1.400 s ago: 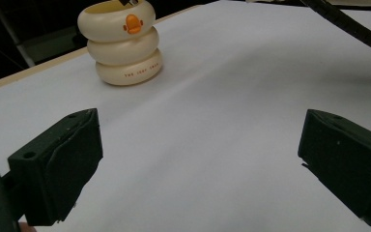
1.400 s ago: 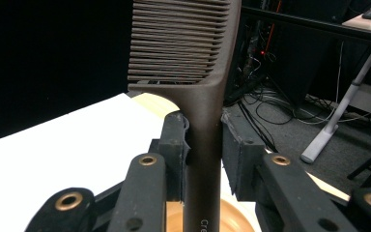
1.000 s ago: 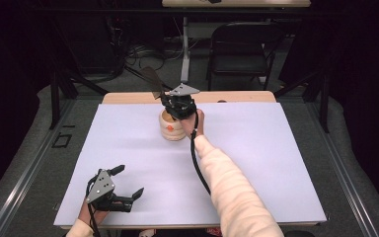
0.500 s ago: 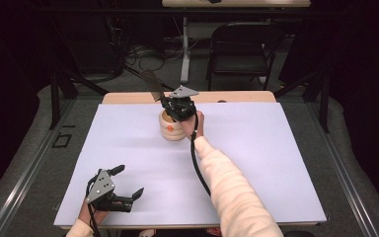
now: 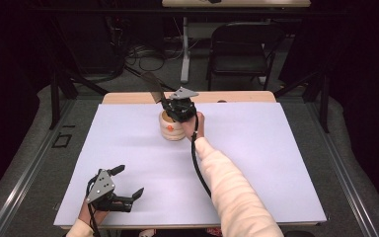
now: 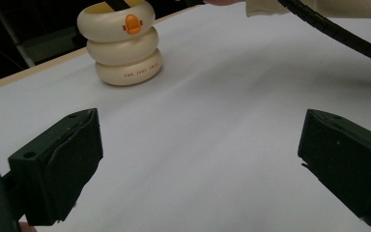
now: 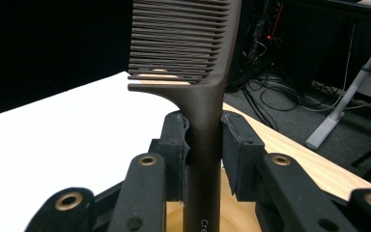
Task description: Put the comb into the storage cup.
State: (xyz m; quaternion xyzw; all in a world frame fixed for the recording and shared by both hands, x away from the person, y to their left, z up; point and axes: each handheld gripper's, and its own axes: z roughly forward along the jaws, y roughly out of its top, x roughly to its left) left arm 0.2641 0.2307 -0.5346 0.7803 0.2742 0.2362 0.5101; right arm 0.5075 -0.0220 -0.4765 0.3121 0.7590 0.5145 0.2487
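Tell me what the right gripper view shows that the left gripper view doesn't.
Right gripper view: the right gripper shut on a dark comb, teeth up. Left gripper view: the left gripper open above the white table cover, plus the holder's duck face and stacked rings. Both: the cream holder and the white cover.

Small reddish lettering on bottom ring of cream holder, upper left of left gripper view: too small to read surely. Orange duck-bill emblem on its top ring. Pale letters "Cre" on comb handle, bottom centre of right gripper view, cut off by frame edge.
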